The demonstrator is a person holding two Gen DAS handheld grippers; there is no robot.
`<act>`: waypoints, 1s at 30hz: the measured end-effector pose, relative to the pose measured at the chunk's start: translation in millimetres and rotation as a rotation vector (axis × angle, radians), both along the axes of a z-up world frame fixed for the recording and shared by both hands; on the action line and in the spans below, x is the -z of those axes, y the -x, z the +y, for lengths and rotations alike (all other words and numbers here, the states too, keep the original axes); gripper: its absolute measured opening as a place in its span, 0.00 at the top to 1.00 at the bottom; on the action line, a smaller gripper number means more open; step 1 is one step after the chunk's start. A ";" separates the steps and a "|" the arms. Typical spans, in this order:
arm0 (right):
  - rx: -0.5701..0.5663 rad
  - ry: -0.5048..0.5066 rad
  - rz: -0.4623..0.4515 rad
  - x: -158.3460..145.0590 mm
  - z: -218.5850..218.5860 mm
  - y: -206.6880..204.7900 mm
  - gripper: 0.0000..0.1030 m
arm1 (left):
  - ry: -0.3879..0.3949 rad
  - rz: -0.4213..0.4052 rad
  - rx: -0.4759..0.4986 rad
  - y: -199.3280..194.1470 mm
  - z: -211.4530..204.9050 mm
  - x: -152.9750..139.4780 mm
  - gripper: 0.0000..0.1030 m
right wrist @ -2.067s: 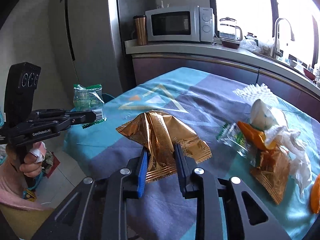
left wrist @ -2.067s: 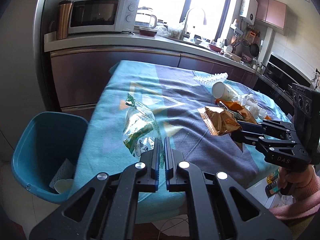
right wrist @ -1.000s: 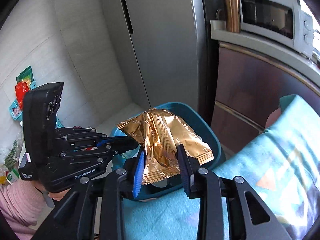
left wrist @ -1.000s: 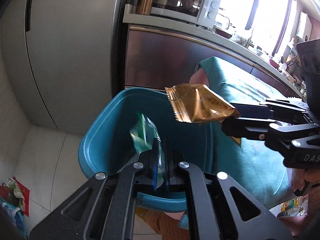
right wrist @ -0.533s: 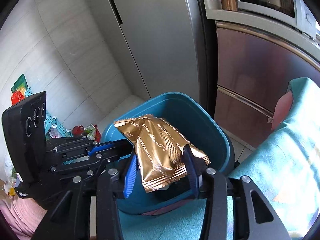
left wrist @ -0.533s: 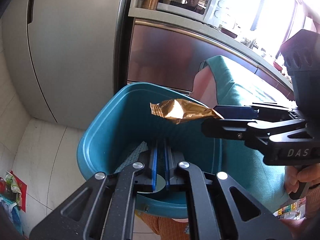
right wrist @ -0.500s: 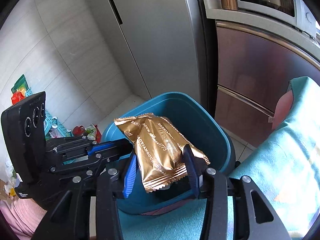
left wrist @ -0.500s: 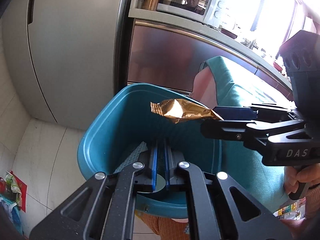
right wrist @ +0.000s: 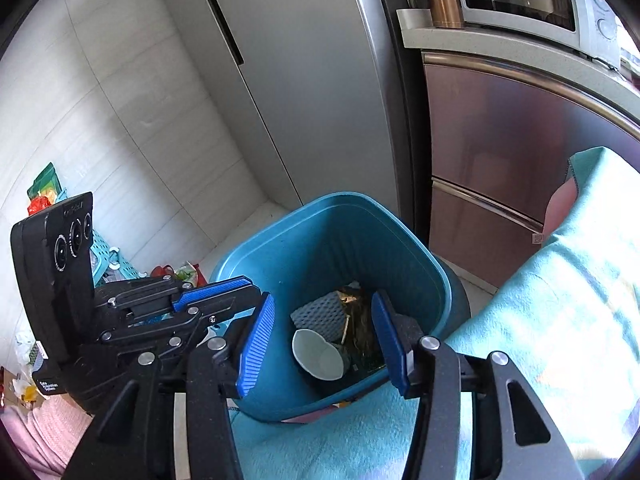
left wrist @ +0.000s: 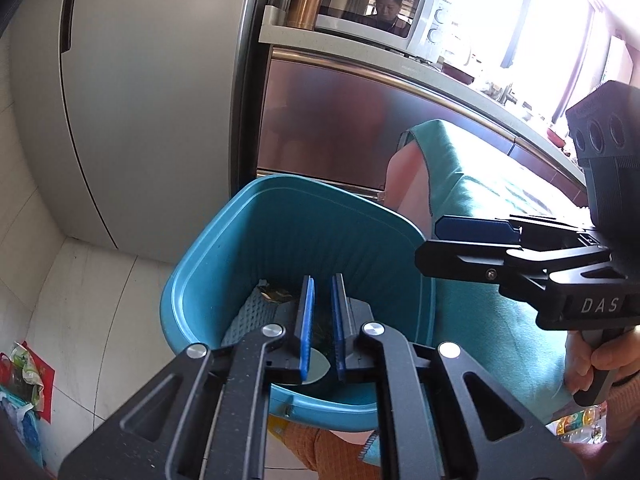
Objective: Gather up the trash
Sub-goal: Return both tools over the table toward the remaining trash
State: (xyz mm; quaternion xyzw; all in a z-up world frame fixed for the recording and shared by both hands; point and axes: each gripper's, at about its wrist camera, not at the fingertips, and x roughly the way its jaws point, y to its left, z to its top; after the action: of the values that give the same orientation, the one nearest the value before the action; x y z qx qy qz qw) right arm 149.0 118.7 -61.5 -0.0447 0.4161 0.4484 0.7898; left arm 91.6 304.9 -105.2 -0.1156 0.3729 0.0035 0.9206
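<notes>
A teal trash bin [left wrist: 240, 248] [right wrist: 320, 232] stands on the floor by the table. Inside it lie the gold snack wrapper [right wrist: 356, 320], a white paper cup [right wrist: 316, 354] and a grey foam sheet [right wrist: 320, 314]. My right gripper [right wrist: 324, 340] hangs over the bin, wide open and empty; it also shows in the left wrist view [left wrist: 468, 236]. My left gripper [left wrist: 322, 320] is over the bin's near side, its blue pads slightly apart with nothing between them; it also shows in the right wrist view [right wrist: 224, 292].
The table with a teal cloth [right wrist: 580, 300] is right of the bin. A grey fridge [left wrist: 140, 100] and brown cabinets [left wrist: 340, 128] with a microwave [left wrist: 376, 12] stand behind. Bags and packets [right wrist: 44, 192] lie on the floor at left.
My right gripper has opened and the gold wrapper has dropped into the bin. My left gripper's pads have parted a little.
</notes>
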 end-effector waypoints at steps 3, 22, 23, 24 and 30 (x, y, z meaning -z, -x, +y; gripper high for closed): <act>0.002 -0.022 -0.013 -5.1 -7.2 6.1 0.53 | 0.004 -0.016 0.004 4.9 -2.0 -4.2 0.86; 0.278 -0.170 -0.182 -52.1 -185.6 67.8 0.53 | -0.010 -0.174 0.306 31.7 -131.6 -54.3 0.62; 0.312 -0.174 -0.185 -52.5 -199.6 70.7 0.53 | -0.007 -0.174 0.330 31.0 -142.5 -54.8 0.62; 0.345 -0.176 -0.189 -53.0 -213.0 72.8 0.53 | -0.003 -0.173 0.357 29.8 -154.0 -55.7 0.62; 0.544 -0.157 -0.222 -51.4 -284.3 91.3 0.53 | 0.019 -0.162 0.500 26.2 -223.4 -57.5 0.61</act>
State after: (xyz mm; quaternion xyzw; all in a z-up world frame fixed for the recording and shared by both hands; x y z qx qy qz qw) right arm 57.7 -165.6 -10.2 0.0810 0.2877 0.2435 0.9227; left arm 65.4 81.6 -47.7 -0.0283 0.3150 -0.2367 0.9187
